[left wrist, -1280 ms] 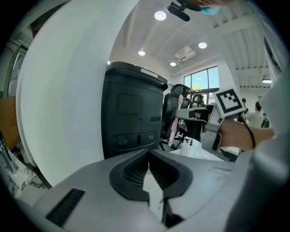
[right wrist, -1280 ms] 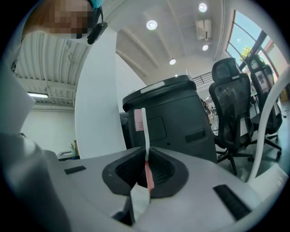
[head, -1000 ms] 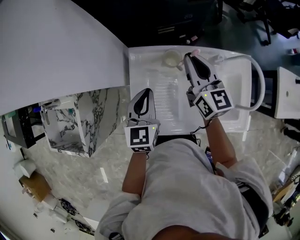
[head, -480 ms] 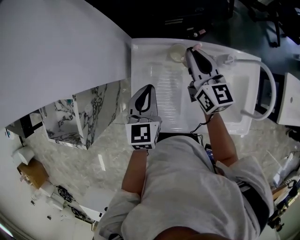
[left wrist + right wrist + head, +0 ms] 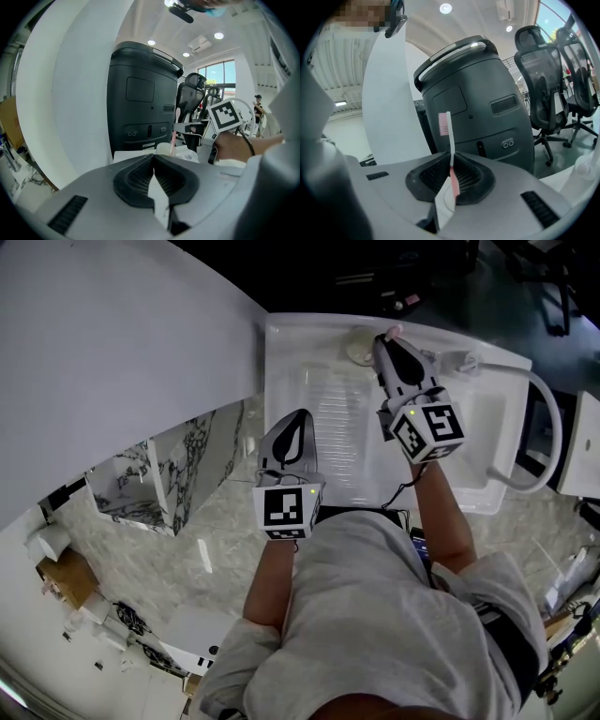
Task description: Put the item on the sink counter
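A pink and white toothbrush (image 5: 450, 140) stands upright in my right gripper (image 5: 451, 169), bristle end up. The jaws are shut on its handle. In the head view this right gripper (image 5: 382, 341) hangs over the far end of the white sink counter (image 5: 314, 418), right beside a cream cup (image 5: 357, 346), and the toothbrush (image 5: 394, 332) pokes out past its tips. My left gripper (image 5: 292, 420) hovers over the counter's near left part, shut and empty. From the left gripper (image 5: 153, 158) view I see the cup (image 5: 163, 148) and the toothbrush (image 5: 174, 136) ahead.
A sink basin (image 5: 480, 418) with a curved white hose (image 5: 548, 437) lies at the right of the counter. A dark grey machine (image 5: 480, 103) stands behind it, with office chairs (image 5: 543, 89) further right. A white curved wall (image 5: 112, 343) bounds the left.
The head camera has shifted a little, so the counter sits slightly higher and further right. Both grippers keep nearly the same places over it, the right one still gripping the toothbrush.
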A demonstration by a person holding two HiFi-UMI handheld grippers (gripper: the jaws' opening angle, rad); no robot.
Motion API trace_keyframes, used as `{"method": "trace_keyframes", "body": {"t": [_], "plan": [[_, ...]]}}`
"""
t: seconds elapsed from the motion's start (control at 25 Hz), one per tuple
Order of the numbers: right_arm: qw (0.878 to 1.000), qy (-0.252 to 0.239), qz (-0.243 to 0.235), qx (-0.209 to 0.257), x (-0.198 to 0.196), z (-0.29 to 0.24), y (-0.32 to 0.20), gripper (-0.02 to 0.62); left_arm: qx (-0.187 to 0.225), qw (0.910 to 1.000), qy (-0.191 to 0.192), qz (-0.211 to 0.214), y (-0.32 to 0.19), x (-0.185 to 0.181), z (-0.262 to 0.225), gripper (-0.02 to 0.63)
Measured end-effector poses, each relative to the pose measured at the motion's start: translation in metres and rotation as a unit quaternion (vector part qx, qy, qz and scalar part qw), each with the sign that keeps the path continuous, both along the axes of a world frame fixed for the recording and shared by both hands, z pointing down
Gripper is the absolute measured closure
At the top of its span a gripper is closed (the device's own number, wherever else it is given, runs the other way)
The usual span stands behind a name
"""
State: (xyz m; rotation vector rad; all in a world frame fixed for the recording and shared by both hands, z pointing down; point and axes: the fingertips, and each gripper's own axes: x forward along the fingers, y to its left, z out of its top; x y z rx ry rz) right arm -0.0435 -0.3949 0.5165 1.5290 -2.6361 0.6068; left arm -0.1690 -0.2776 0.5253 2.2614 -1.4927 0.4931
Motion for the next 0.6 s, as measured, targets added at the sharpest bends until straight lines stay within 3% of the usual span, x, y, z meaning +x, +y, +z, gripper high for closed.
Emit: {"method": "trace_keyframes", "body": {"t": [0.6], "plan": [[0.999,0.023,-0.017,-0.032,-0.011,0.037,-0.001,0.573,-0.012,0.9996,-0.012,-0.023,0.006,-0.019,0.009,0.595]]}}
